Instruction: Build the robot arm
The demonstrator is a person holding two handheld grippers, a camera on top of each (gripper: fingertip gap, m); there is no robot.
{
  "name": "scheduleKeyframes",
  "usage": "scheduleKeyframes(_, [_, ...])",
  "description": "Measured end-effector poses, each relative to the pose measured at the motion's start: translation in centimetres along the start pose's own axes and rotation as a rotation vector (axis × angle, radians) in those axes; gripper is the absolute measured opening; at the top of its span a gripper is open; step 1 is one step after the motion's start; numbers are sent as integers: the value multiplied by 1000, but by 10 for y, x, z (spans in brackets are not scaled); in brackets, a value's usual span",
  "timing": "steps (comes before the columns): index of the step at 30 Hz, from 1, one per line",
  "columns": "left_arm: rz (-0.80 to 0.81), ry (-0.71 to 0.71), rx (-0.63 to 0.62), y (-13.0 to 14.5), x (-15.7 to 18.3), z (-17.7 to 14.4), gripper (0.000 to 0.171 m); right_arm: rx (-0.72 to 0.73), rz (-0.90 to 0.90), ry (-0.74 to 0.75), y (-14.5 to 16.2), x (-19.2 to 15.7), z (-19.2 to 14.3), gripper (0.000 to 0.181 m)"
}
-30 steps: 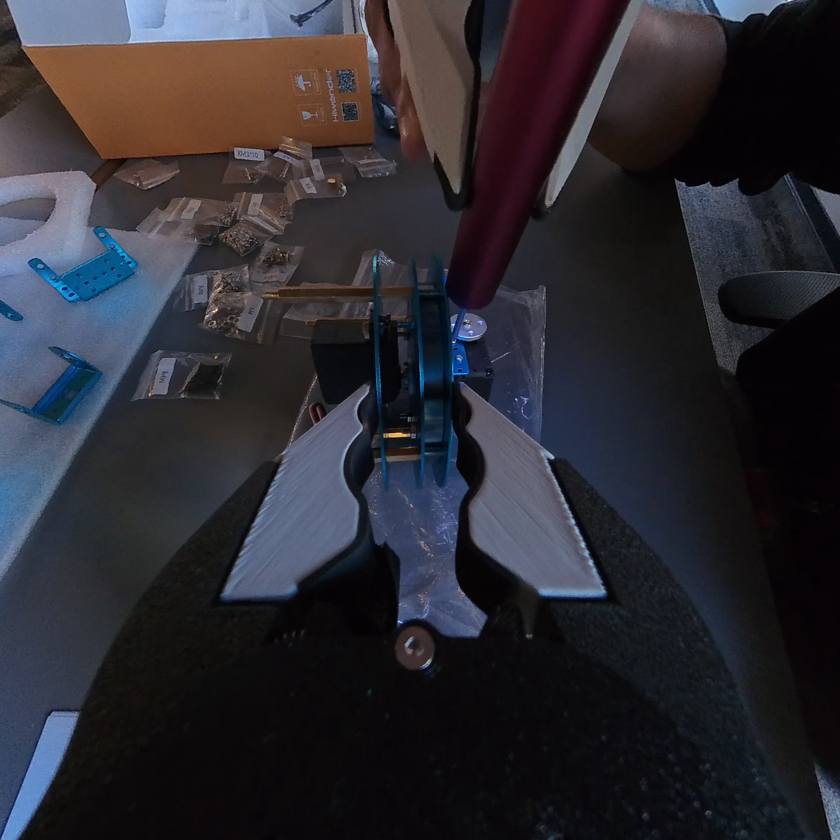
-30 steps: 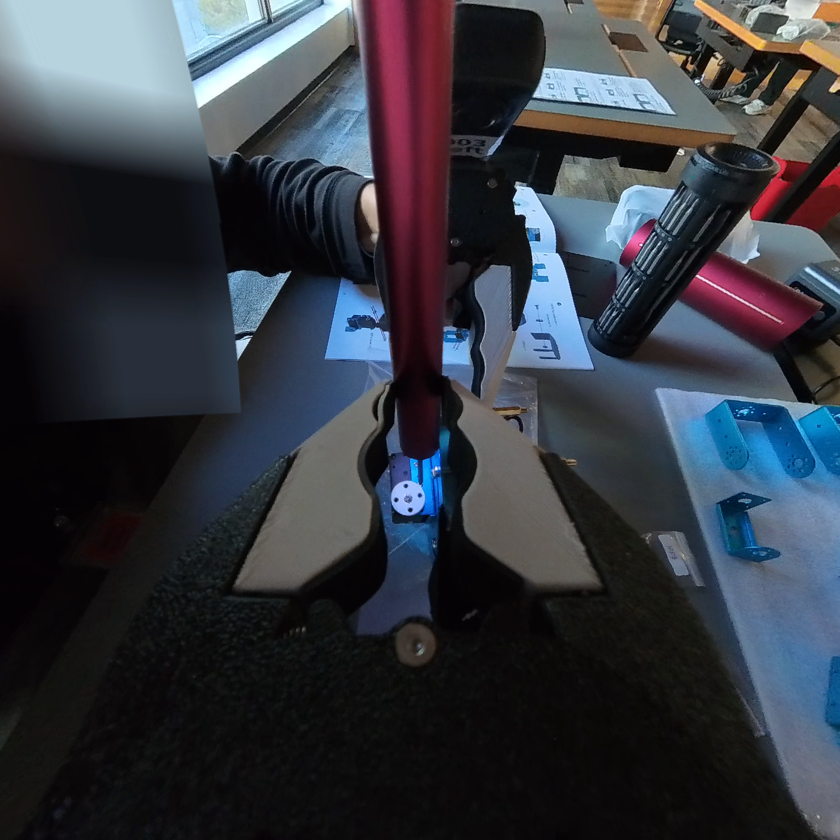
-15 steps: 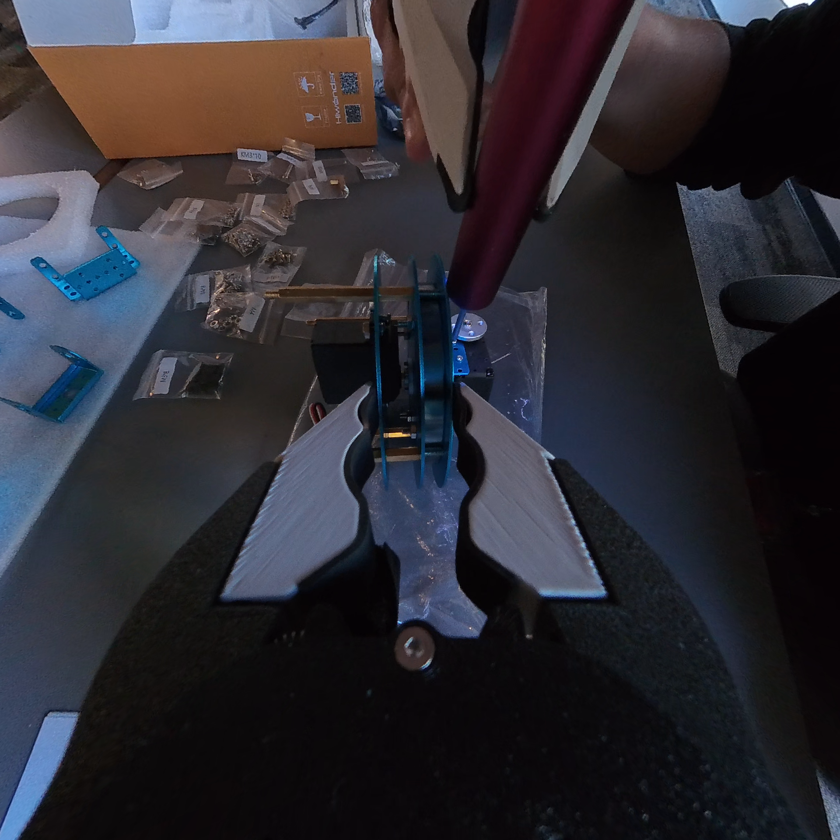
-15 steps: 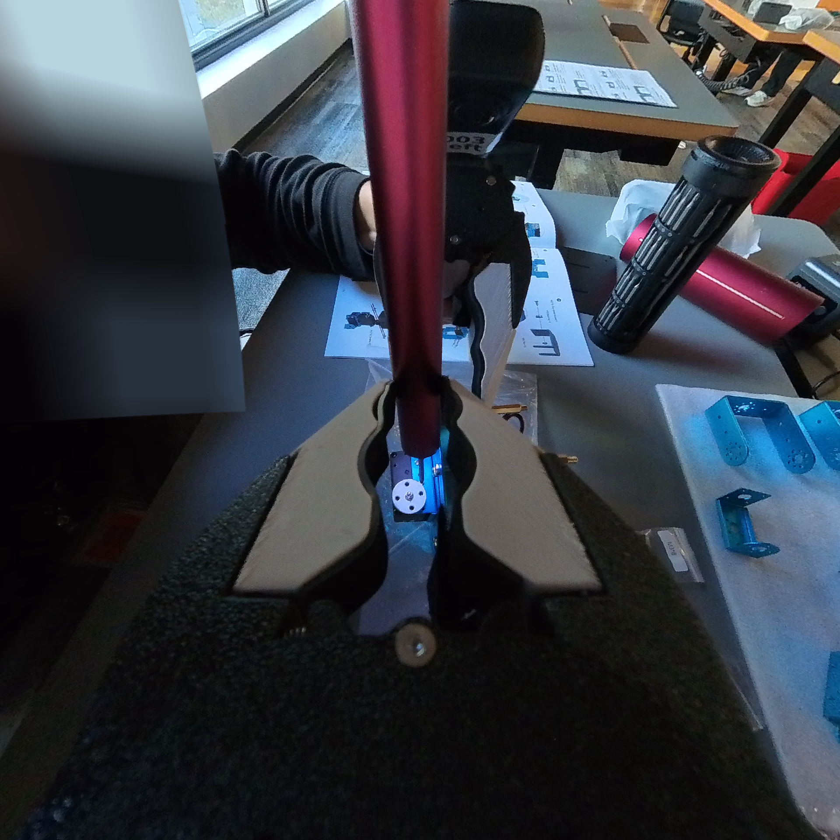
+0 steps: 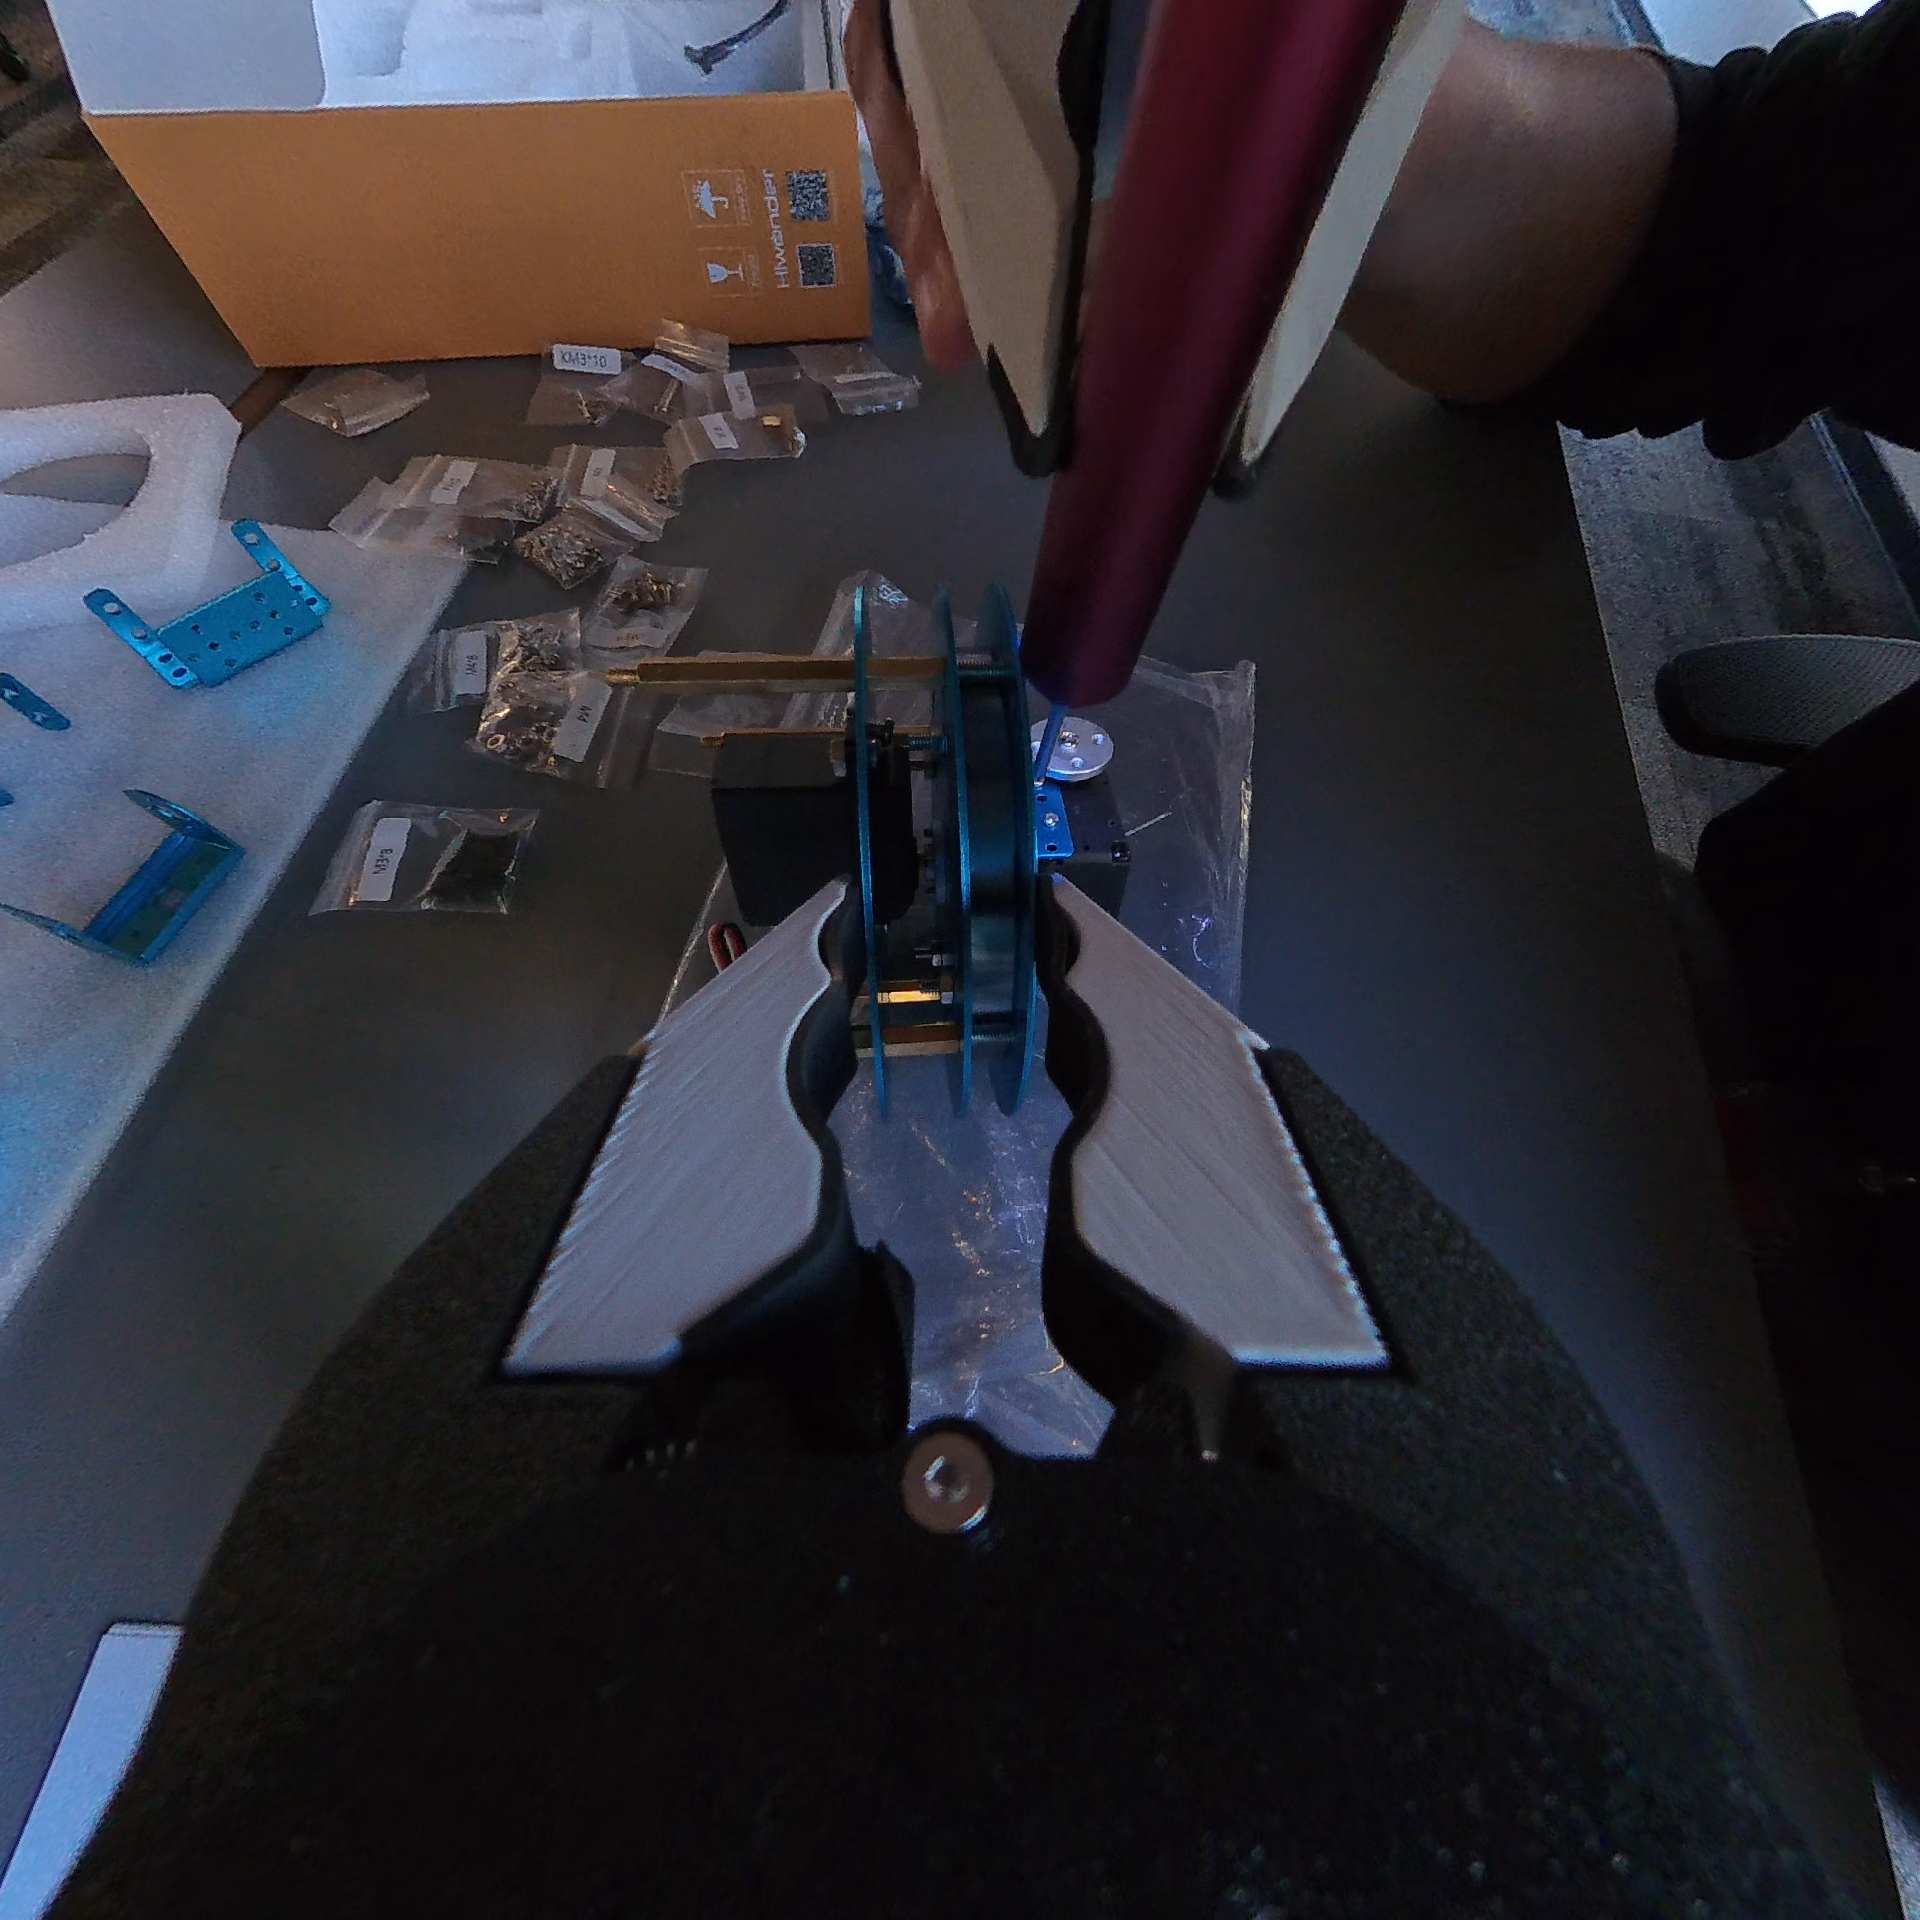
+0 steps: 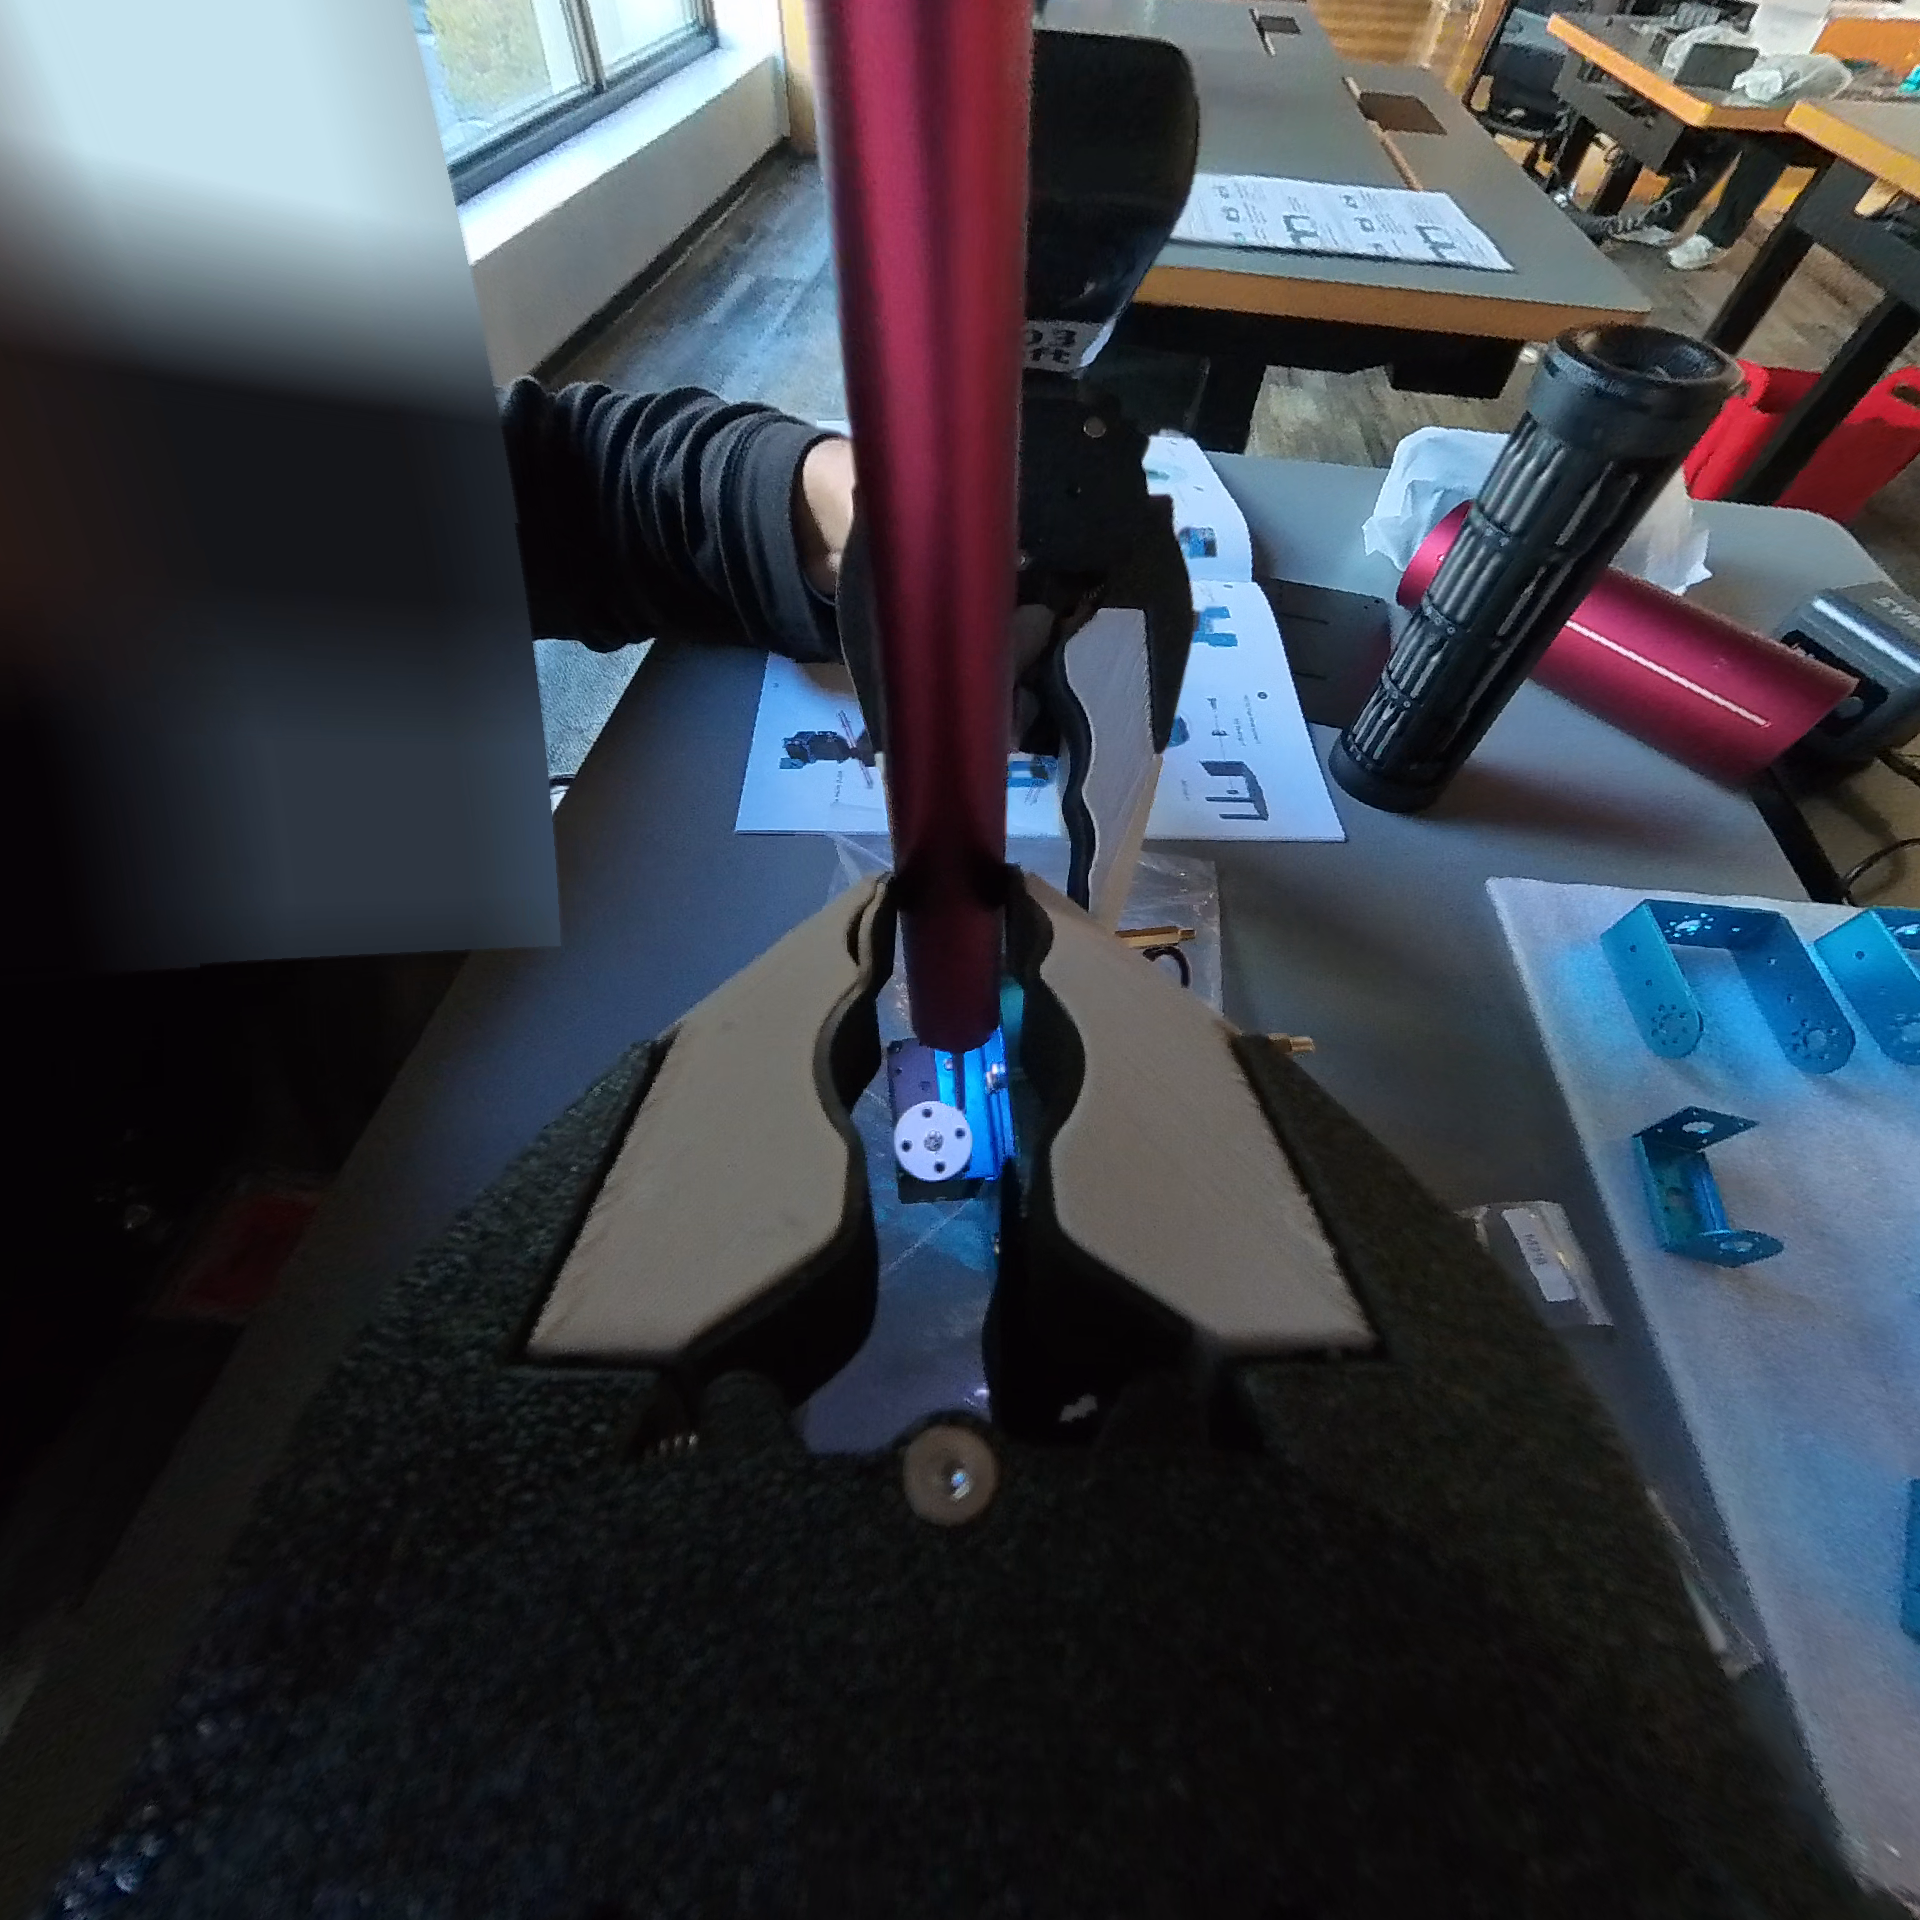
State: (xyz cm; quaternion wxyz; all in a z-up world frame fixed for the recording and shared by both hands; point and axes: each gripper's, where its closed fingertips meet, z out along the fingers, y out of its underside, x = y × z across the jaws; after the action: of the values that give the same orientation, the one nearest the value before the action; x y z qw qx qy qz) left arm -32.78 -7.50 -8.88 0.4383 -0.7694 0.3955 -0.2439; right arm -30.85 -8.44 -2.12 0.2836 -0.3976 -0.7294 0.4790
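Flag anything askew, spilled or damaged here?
Nothing looks damaged. The left hand-held gripper clamps the blue disc assembly on edge; the right hand-held gripper grips the red driver, its bit at the bracket beside the servo horn. Screw bags lie scattered near the box, all apparently sealed.

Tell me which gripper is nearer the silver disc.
Right. The right gripper, shut on the red tool, sits just above the silver disc. The left gripper clamps the blue plates beside it.

Dim bluish desk, bright window [image 6: 540, 83] daylight, wide-angle edge distortion
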Motion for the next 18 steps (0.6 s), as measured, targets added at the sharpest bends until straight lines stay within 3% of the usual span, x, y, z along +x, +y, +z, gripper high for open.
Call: scheduleKeyframes(18, [-1, -3, 1, 0, -1, 0, 31, -4, -10, 0, 1, -1, 1, 20])
